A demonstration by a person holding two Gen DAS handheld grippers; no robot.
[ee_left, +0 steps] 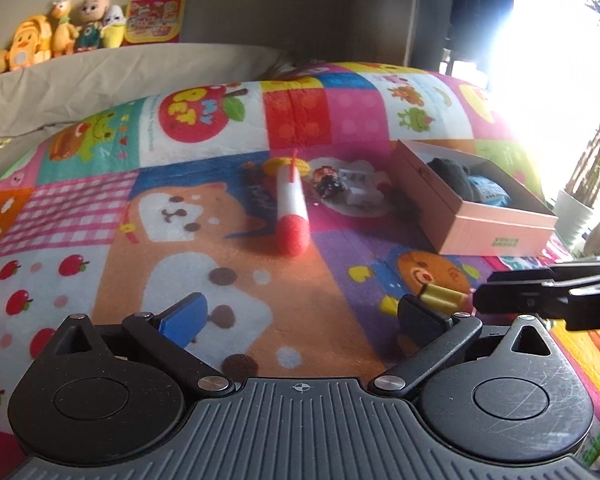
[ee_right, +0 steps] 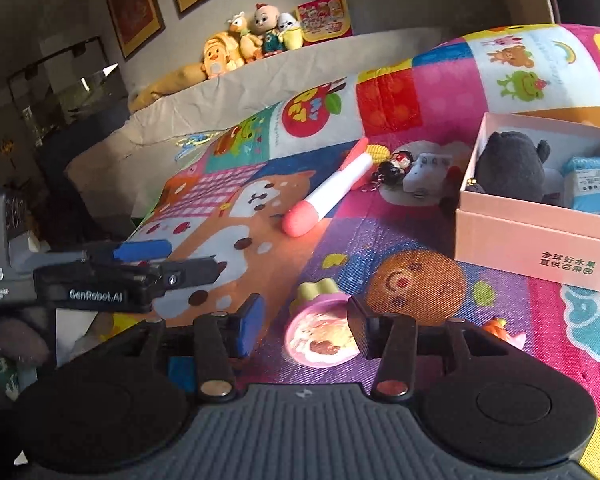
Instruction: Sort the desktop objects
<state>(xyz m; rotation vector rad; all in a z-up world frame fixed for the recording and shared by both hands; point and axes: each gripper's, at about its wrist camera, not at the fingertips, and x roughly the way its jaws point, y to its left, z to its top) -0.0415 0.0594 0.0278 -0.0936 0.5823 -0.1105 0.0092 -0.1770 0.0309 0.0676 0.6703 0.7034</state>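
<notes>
pick-up step: right gripper [ee_right: 306,326] fingers wide around the pink toy cup [ee_right: 320,330]; next, close, then carry to the far-right pink box [ee_right: 540,236]; left gripper [ee_left: 300,316] wide, empty.

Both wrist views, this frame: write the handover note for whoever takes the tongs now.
Left tongs: open, empty, hovering over the blanket.
Right tongs: open, straddling the pink round toy on the blanket; whether the pads touch it is unclear.
Done: dark plush and blue-white carton are in the pink box.
Left: pink round toy, red-tipped white foam stick, doll keychain, small white item and a yellow toy behind the stick, all lying loose beside the box.
</notes>
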